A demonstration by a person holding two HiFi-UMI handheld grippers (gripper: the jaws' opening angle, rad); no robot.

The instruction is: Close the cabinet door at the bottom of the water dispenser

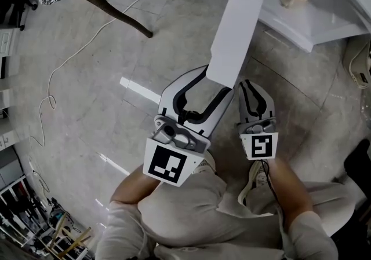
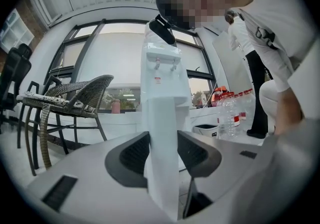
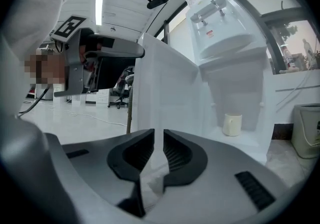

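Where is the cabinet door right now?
In the head view, the open cabinet door runs down from top centre, its free edge clamped in the left gripper; the right gripper sits just right of it.

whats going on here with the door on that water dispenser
A crouching person holds a two-jaw gripper in each hand. The left gripper is clamped on the edge of the white cabinet door, which stands wide open at the bottom of the white water dispenser. The right gripper is beside the door, jaws slightly apart and empty. A cream cup sits inside the cabinet.
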